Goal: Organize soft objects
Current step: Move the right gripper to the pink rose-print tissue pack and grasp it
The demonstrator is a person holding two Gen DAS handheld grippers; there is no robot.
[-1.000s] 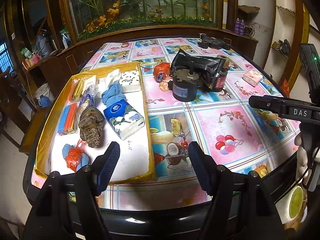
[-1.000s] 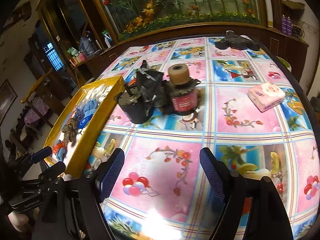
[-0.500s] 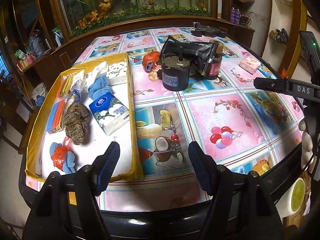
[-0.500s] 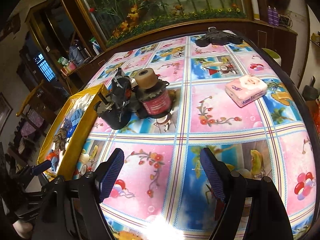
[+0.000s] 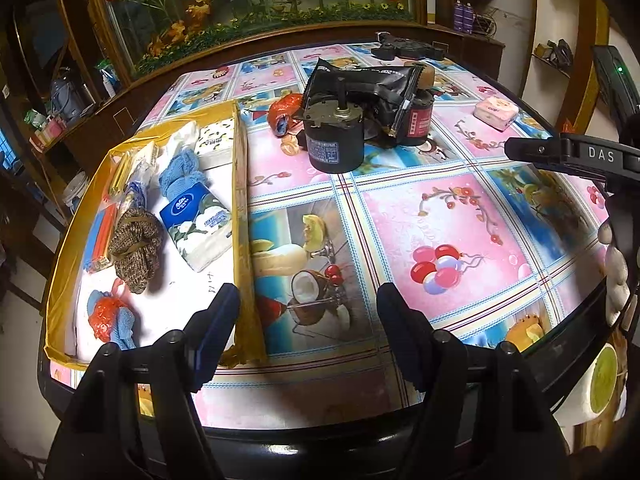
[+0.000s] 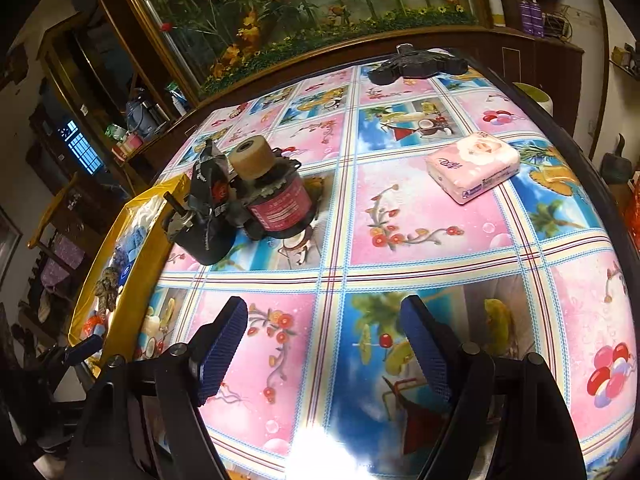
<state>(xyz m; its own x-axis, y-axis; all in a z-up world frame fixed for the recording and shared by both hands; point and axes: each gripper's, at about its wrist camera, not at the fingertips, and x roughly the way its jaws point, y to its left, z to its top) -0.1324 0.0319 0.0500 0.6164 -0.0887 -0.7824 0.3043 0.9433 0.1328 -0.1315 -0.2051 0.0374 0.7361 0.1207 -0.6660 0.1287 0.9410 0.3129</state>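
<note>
A yellow-rimmed tray [image 5: 239, 184] on the table's left holds soft things: a blue tissue pack [image 5: 198, 226], a brown knitted piece [image 5: 135, 244], a blue knitted piece [image 5: 180, 170], a patterned tissue pack [image 5: 216, 141] and an orange-and-blue bundle [image 5: 107, 320]. A pink tissue pack [image 6: 472, 166] lies on the table at the far right [image 5: 495, 112]. An orange bundle [image 5: 282, 112] lies beside the motors. My left gripper [image 5: 308, 320] hovers open over the tray's near right corner, empty. My right gripper [image 6: 324, 340] hovers open over the table's near edge, empty.
A black motor [image 5: 334, 140], a red-labelled motor [image 6: 276, 196] and a black foil bag [image 5: 360, 84] stand mid-table. A dark gadget [image 6: 412, 66] lies at the far edge. The flowered tablecloth [image 6: 420, 216] is bare between my right gripper and the pink pack.
Both views have shifted: the tray slid left in the left wrist view, and the pink tissue pack moved nearer the middle of the right wrist view. Both grippers stay open and empty.
</note>
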